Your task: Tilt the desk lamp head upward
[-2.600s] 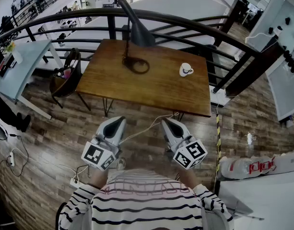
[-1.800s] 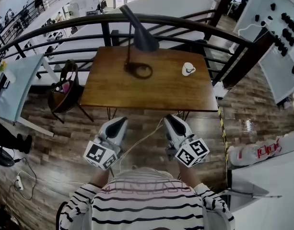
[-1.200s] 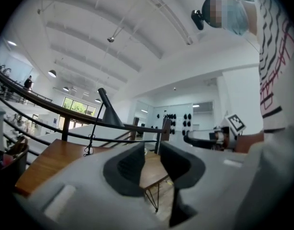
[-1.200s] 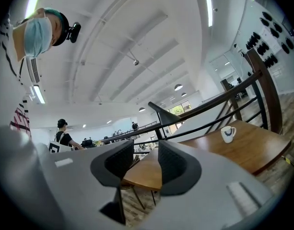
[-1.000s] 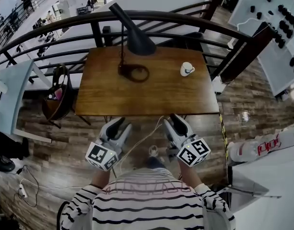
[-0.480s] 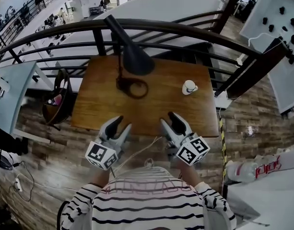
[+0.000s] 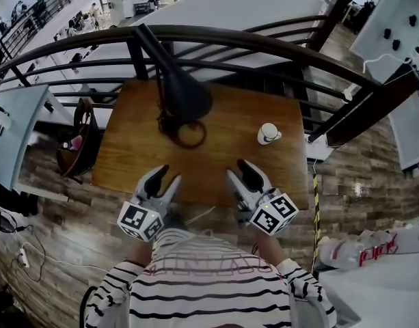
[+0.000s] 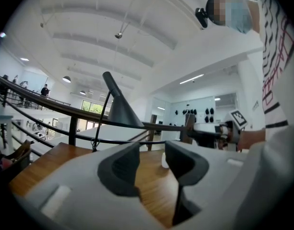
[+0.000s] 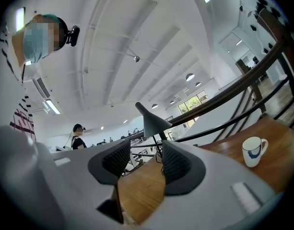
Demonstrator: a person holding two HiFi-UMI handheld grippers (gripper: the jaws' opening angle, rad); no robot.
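A black desk lamp stands on the wooden table (image 7: 277,183), its cone head (image 7: 186,98) pointing down over the ring base (image 7: 184,133). My left gripper (image 7: 167,178) hovers over the table's near edge, open and empty, a little in front of the base. My right gripper (image 7: 237,171) is level with it further right, also open and empty. The left gripper view frames the lamp head (image 8: 120,113) above the open left gripper (image 8: 154,164). In the right gripper view the lamp head (image 9: 154,121) shows beyond the open right gripper (image 9: 142,169).
A white cup (image 7: 268,134) sits right of the lamp, ahead of my right gripper. A dark curved railing (image 7: 264,43) runs just behind the table. A chair with a bag (image 7: 76,145) stands at the table's left. A white cable (image 7: 199,216) hangs off the front edge.
I have come up to the table: both grippers moved from over the floor to over its near edge. The lamp and cup look closer. Both pairs of jaws stand a little wider.
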